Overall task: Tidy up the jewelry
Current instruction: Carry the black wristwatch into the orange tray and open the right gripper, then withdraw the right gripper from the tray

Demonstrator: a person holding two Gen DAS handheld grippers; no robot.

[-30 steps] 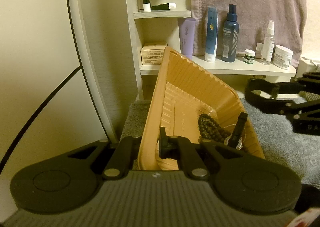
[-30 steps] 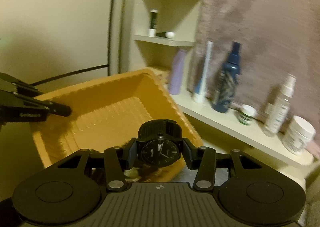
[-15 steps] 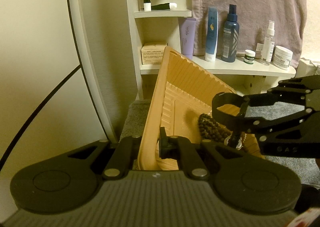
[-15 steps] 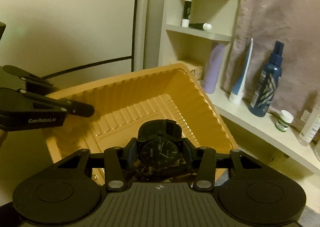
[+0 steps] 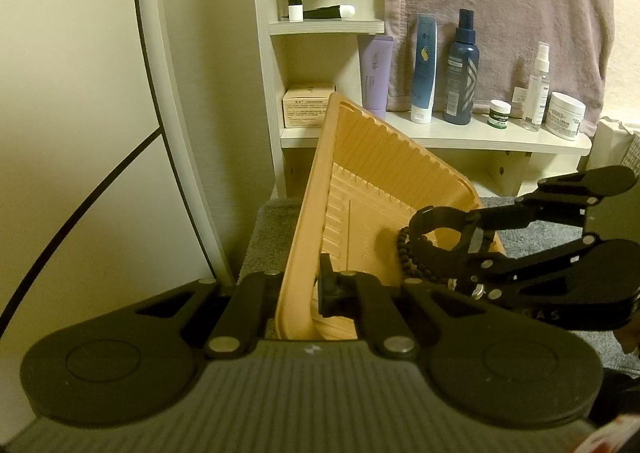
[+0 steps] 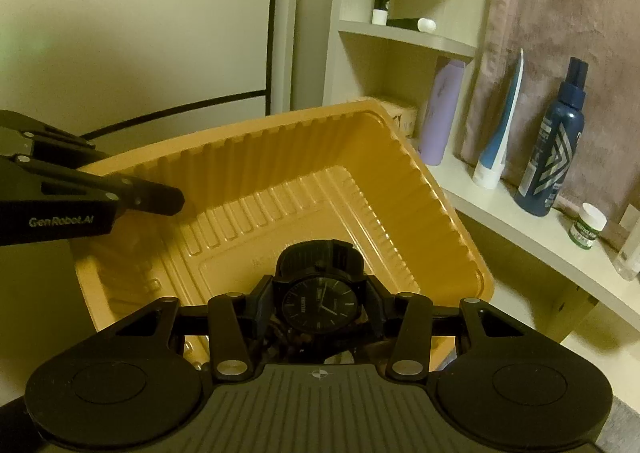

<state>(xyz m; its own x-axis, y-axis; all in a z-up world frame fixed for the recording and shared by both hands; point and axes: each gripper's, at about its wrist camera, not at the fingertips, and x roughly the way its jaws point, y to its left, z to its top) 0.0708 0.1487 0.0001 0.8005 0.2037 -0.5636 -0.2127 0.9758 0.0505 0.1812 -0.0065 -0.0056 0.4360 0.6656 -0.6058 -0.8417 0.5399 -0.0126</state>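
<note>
Nearest, my left gripper (image 5: 302, 289) is pinched onto the rim of the orange tray (image 5: 384, 173), holding it tilted. My right gripper (image 6: 320, 303) clamps the black watch (image 6: 319, 303) by its case, low over the tray floor. Beads (image 5: 404, 253) lie beneath. Beyond, bottles (image 5: 461, 69) line the shelf (image 5: 436, 141).

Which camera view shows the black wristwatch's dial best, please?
The right wrist view: the black wristwatch sits face-up between the right gripper fingers, hands and markers visible. The left wrist view shows the watch only side-on, mostly its strap loop, above the orange tray.
</note>
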